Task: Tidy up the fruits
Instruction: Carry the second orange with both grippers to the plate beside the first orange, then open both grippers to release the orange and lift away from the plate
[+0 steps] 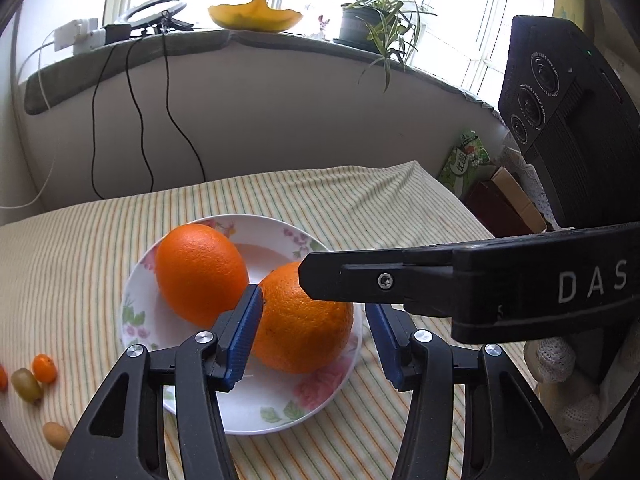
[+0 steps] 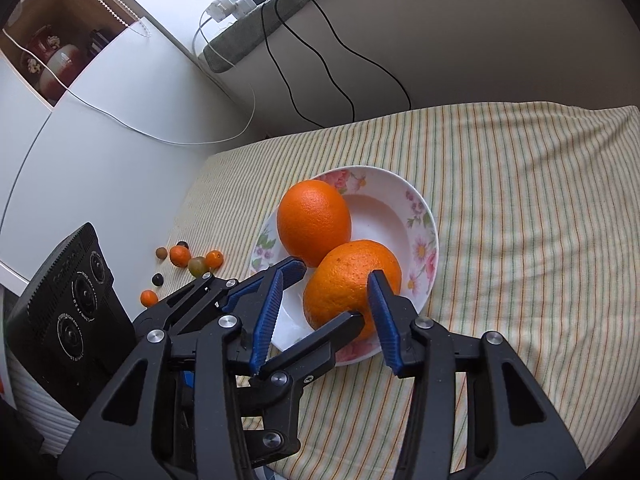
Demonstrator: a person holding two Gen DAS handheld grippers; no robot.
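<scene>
Two oranges sit in the floral plate (image 1: 140,280), which rests on the striped cloth covering the counter (image 1: 360,200). The far orange (image 1: 200,274) lies toward the back-left of the plate, and the near orange (image 1: 296,328) lies at the plate's front, the two touching or very nearly so.

Seen from the left wrist view, the left gripper (image 1: 316,332) straddles the near orange: its left blue pad (image 1: 244,336) is wedged between the two oranges, against the near one, while the right pad is partly hidden behind the other tool's black finger, so I cannot tell whether the jaws are clamped on the fruit or merely spread around it.

From the right wrist view, the right gripper (image 2: 326,320) is over the front edge of the plate, released and spread wide. Its right blue pad (image 2: 382,316) appears in front of the near orange (image 2: 344,280); its left pad stands clear of the fruit. The left gripper's fingers cross in front of it here, beside the far orange (image 2: 314,220).

Several small fruits (image 2: 184,258), orange, green and dark, lie scattered on the cloth to the left of the plate (image 2: 424,240), well apart from it.

On the windowsill beyond the plate stand a yellow bowl (image 1: 256,14) and a potted plant (image 1: 368,20).
</scene>
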